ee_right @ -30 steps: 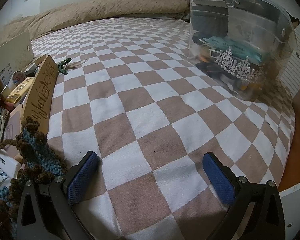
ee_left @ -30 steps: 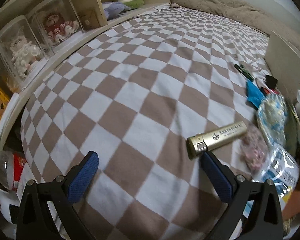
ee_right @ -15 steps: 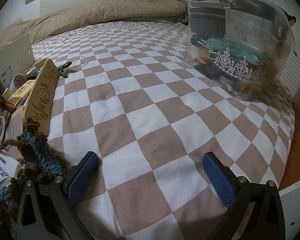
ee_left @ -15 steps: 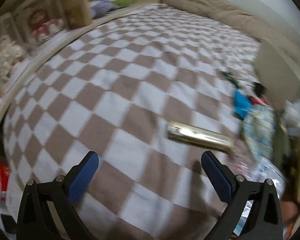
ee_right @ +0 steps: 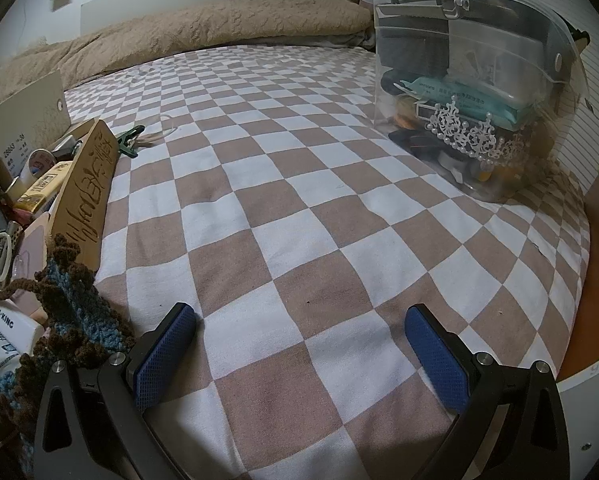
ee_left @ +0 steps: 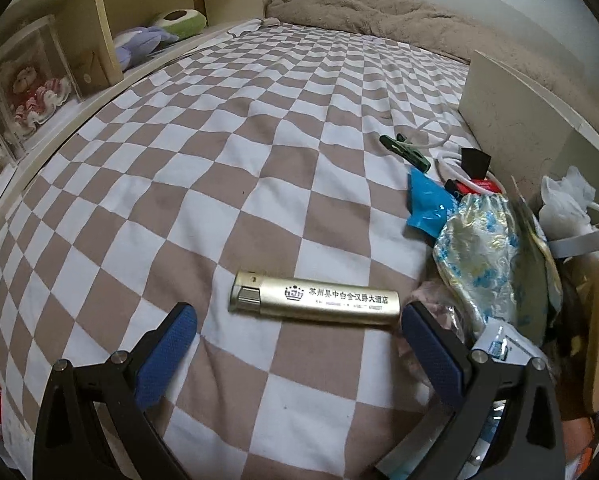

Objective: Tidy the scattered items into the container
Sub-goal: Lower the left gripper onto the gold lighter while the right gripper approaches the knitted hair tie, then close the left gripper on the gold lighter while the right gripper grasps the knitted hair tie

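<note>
Left tongs swung over; gold lighter now btwn open tips.

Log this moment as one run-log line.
left gripper: open, lined up on gold lighter | right gripper: open, empty | clear container: on bed, partly filled

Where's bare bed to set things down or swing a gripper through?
Open checked sheet lies between the shelf and the gold lighter, and between the wooden plaque and the clear bin. The pile by the blue wrapper and knitted piece is crowded.
</note>
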Available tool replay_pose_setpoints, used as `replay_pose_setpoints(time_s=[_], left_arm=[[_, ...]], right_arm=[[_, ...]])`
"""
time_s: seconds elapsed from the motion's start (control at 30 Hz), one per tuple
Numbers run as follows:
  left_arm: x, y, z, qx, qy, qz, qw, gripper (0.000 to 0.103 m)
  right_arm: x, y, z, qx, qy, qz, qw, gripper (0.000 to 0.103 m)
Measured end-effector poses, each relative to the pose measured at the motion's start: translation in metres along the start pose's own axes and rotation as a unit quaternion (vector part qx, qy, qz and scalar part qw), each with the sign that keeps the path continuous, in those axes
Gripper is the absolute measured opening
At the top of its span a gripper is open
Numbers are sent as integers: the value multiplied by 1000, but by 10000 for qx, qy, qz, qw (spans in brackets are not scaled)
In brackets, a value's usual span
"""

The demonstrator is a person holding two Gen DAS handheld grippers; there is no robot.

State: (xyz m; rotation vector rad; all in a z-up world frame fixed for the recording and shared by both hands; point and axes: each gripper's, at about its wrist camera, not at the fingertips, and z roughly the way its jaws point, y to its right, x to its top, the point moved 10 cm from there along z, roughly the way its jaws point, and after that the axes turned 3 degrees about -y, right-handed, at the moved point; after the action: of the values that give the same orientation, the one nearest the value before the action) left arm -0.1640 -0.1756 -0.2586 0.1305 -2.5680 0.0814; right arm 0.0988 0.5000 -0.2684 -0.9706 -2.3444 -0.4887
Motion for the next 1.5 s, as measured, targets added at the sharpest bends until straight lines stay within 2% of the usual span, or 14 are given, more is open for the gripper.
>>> replay_pose_setpoints(time_s=[0.23,0.4,0.6,0.77,0.9,0.97,1.03,1.17,1.23,1.27,1.33,1.37,1.43,1.5], left_arm=[[0,-1,2,153,105,176,9997,103],[1,2,0,309,271,385,9984,85],[2,1,-2,338,408,393,9978,84],[1,2,-2,379,471,405,9973,84],[0,2,-1,370,484,394,9974,84],[0,2,-1,368,482,396,9974,84],[0,2,-1,370,484,397,9973,84],[0,2,-1,360,461,392,9975,84],[0,1,1,331,425,370,9979,84],[0,2,1,315,405,358,9980,84],[0,2,3,289,365,337,9983,84],[0,2,3,295,352,340,9984,84],[0,3,3,324,335,336,9983,84],[0,3,3,360,344,333,9982,84]], right_arm=[[-1,1,-7,-131,27,68,9999,103],[-6,4,-18,-72,-41,320,9995,103],[-3,3,-41,284,42,648,9975,103],[8,-16,-71,945,274,704,9927,103],[9,-45,-81,1476,108,531,9876,103],[8,-53,-78,1571,-28,466,9865,101],[3,-61,-75,1503,-180,393,9877,84],[-10,-75,-67,1705,-455,350,9837,71],[-14,-82,-63,1918,-574,359,9791,54],[-17,-86,-62,2003,-611,349,9772,50],[-19,-89,-60,2019,-594,304,9771,37],[-19,-90,-61,2043,-583,322,9766,36],[-17,-88,-64,2099,-498,405,9756,21],[-12,-83,-67,2053,-392,423,9770,17]])
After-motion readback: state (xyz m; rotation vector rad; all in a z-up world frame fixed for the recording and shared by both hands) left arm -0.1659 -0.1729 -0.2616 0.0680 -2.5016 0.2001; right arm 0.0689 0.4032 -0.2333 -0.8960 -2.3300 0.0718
